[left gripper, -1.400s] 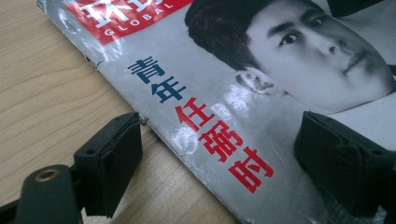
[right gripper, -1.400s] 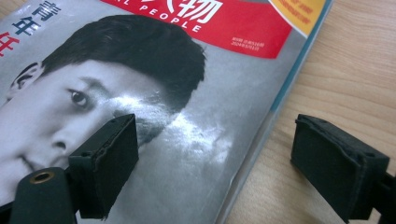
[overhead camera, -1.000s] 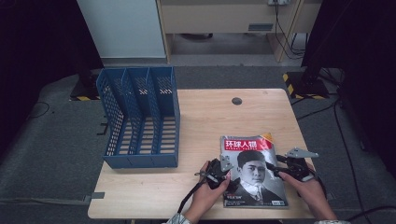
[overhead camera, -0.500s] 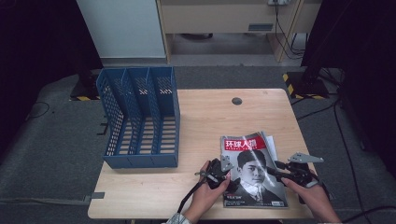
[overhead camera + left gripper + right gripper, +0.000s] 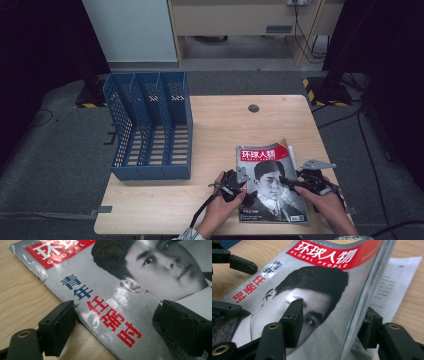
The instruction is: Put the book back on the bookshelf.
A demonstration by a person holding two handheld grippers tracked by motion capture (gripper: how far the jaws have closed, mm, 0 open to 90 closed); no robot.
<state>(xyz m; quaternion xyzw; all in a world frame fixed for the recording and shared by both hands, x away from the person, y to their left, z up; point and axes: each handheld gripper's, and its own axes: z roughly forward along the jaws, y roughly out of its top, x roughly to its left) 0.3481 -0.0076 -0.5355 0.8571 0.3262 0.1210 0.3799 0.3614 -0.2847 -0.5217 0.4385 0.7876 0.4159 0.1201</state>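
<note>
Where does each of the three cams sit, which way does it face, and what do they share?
High view: above the person's side, looking forward and down on the table; both forearms and hands enter from the bottom.
Left gripper view: rides the left gripper, looking along its open jaws across the magazine edge.
Right gripper view: rides the right gripper, jaws open astride the magazine's spine side; the left gripper's jaws show at far left.
Shared: all show the magazine cover.

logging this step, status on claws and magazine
Left claw open, straddling magazine left edge. Right claw open astride its right edge. Loose sheet beneath.
</note>
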